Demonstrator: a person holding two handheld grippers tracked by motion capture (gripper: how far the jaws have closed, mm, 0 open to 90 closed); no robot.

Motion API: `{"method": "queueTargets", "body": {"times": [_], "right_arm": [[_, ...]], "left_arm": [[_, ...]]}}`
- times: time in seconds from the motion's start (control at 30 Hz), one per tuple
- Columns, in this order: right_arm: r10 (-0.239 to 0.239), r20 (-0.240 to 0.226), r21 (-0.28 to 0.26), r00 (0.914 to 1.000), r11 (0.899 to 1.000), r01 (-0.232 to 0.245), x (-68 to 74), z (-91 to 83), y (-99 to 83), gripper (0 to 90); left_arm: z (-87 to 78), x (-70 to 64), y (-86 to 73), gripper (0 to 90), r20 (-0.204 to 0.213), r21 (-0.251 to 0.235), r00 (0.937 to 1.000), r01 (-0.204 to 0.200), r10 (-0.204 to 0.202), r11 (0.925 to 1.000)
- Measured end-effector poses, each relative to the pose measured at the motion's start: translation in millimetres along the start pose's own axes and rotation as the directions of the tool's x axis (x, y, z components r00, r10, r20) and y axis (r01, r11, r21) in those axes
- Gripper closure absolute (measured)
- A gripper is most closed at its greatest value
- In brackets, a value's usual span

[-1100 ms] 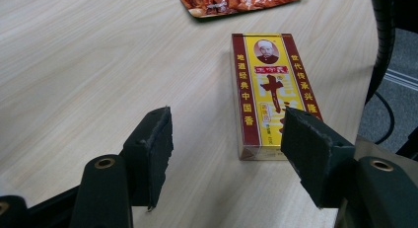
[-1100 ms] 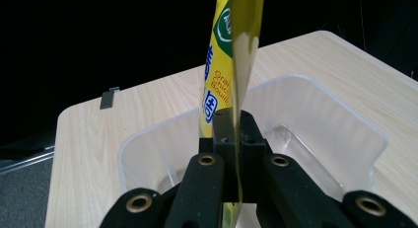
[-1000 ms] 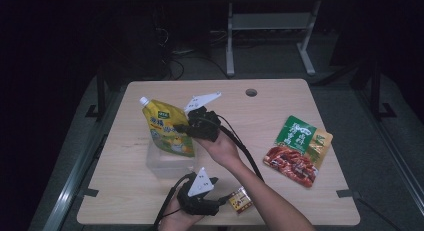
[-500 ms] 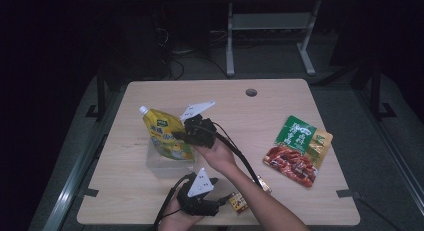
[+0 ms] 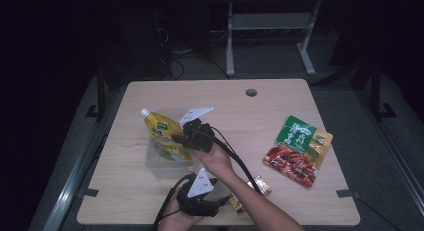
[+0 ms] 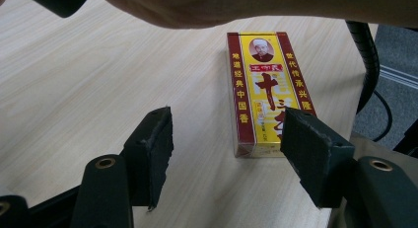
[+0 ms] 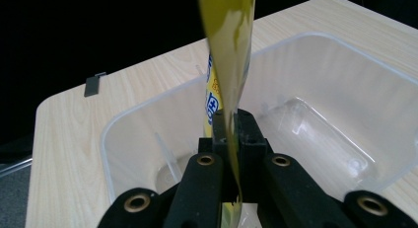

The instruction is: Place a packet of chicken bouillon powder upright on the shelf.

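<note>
My right gripper (image 5: 181, 139) (image 7: 231, 134) is shut on the edge of a yellow spouted pouch (image 5: 162, 136) (image 7: 229, 55). It holds the pouch upright and tilted over a clear plastic container (image 5: 156, 167) (image 7: 320, 90); the pouch's lower end hangs inside the rim. Near the table's front edge my left gripper (image 5: 220, 203) (image 6: 229, 149) stands open. A small yellow and red box (image 5: 236, 203) (image 6: 263, 90) lies flat on the wood just ahead of its jaws, closer to the right jaw, untouched.
A green packet overlapping a red one (image 5: 300, 151) lies at the right of the wooden table (image 5: 280, 111). Another small packet (image 5: 262, 185) sits by the right forearm. A cable hole (image 5: 251, 92) marks the far side. The right arm crosses above the left gripper.
My right gripper has carried the pouch slightly left and toward the near side, lowering it over the clear container. The left gripper has stayed put.
</note>
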State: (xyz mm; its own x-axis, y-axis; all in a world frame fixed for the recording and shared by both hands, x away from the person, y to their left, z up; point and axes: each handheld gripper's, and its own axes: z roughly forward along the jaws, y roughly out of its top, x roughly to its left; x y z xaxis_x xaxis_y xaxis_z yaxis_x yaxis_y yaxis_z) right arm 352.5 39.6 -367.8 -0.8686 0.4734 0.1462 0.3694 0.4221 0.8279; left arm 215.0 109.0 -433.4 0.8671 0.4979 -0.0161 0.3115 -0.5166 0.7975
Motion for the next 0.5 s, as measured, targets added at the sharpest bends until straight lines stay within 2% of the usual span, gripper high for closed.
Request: {"method": "queueTargets", "body": {"times": [0.23, 0.27, 0.5], "right_arm": [[0.032, 0.002, 0.01, 0.9995, 0.999, -0.032, -10.5, -2.8, -5.0, 86.3], [0.047, 0.001, 0.01, 0.9989, 0.999, -0.047, -13.1, -3.6, -5.5, 82.1], [0.063, 0.016, 0.008, 0.9979, 0.998, -0.063, -21.5, -12.4, -4.4, 70.2]], "left_arm": [[1.2, 0.7, -0.4, 36.3, 0.0, 0.001, 1.0, 0.002, -0.002, 1.0], [1.4, 1.0, -0.5, 36.3, 0.0, 0.003, 1.0, 0.004, -0.004, 1.0], [-0.1, 4.1, -0.1, 35.3, -0.006, 0.016, 1.0, 0.005, -0.005, 0.9999]]}}
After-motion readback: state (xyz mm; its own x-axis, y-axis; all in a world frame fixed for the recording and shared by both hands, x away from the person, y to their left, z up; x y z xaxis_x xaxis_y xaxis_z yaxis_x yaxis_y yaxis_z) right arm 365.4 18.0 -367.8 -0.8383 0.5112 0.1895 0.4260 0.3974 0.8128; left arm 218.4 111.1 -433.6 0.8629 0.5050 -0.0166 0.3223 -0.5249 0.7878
